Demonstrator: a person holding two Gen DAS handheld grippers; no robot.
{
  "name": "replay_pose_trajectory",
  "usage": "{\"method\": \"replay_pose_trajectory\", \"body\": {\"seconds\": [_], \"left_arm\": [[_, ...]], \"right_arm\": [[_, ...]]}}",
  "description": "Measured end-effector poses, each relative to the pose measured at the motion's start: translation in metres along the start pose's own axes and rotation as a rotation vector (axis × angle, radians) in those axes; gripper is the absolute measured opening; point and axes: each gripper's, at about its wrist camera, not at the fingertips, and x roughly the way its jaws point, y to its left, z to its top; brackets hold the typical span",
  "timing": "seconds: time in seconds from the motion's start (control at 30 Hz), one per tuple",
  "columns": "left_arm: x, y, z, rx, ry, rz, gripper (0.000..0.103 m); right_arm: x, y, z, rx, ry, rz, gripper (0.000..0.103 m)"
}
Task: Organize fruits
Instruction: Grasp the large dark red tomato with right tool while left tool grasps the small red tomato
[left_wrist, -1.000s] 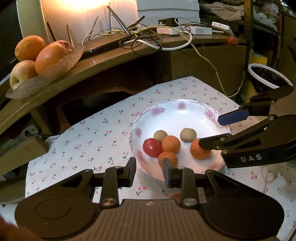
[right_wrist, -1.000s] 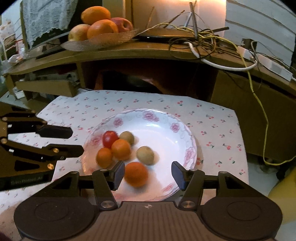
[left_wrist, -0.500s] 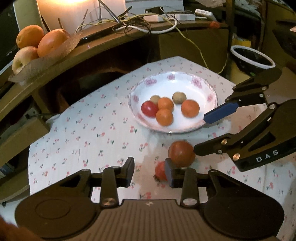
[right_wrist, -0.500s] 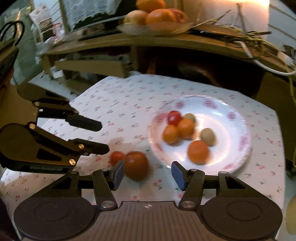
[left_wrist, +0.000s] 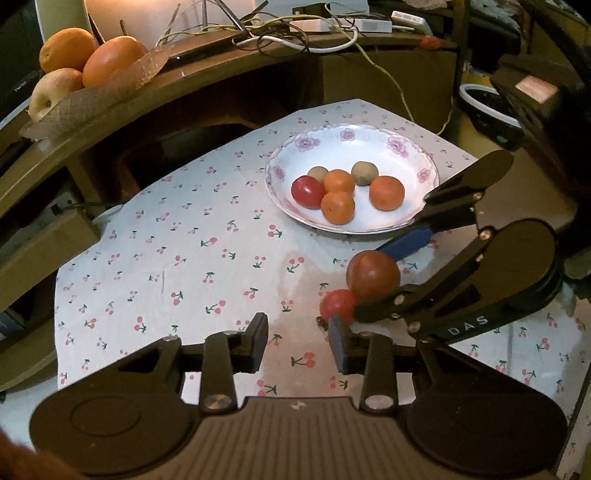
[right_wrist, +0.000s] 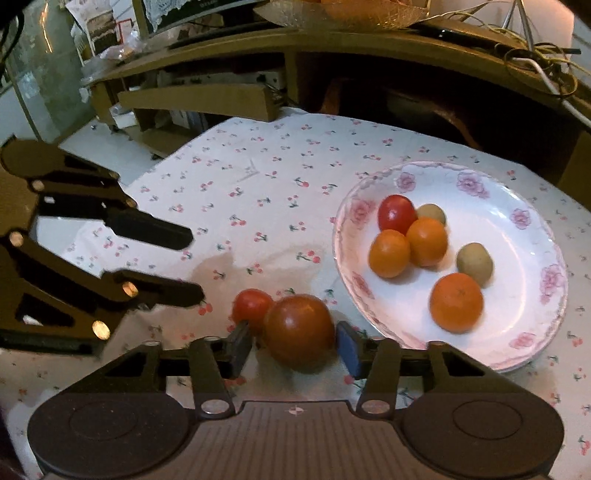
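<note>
A white floral plate (left_wrist: 428, 173) (right_wrist: 498, 206) on the cherry-print cloth holds three oranges, a red tomato (right_wrist: 396, 213) and two small brown fruits. In front of it on the cloth lie a large brownish-red tomato (left_wrist: 373, 275) (right_wrist: 299, 330) and, touching it, a small red tomato (left_wrist: 338, 304) (right_wrist: 251, 304). My right gripper (right_wrist: 295, 343) (left_wrist: 371, 282) is open, its jaws straddling the large tomato with small gaps on both sides. My left gripper (left_wrist: 298, 345) (right_wrist: 194, 266) is open and empty, just left of the small tomato.
A wooden shelf behind the table carries a glass dish of oranges and an apple (left_wrist: 74, 62) and a tangle of cables (left_wrist: 288, 33). A white-rimmed bin (left_wrist: 480, 103) stands at the far right. A wooden drawer front (right_wrist: 199, 99) juts out at the back left.
Both grippers drew back from the plate toward the near side of the cloth. The right gripper came down around the large tomato. The left gripper stayed open.
</note>
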Motion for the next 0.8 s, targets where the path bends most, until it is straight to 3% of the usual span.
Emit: {"method": "replay_pose_trajectory", "body": {"seconds": [0.1,0.2,0.57,0.8], "left_arm": [[0.002,-0.002,0.001,0.002,0.000,-0.015,0.042],[0.006,-0.004,0.002,0.009,0.011,-0.027,0.042],[0.034,-0.023,0.010,0.022,0.034,-0.036,0.042],[0.047,-0.026,0.012,-0.024,0.045,-0.019,0.039]], "right_arm": [[-0.002,-0.002,-0.001,0.009,0.014,-0.005,0.040],[-0.008,-0.008,-0.005,0.047,0.030,0.013,0.040],[-0.029,-0.021,-0.026,0.043,0.050,-0.062,0.040],[-0.031,-0.024,-0.027,0.042,0.037,-0.078,0.040]]}}
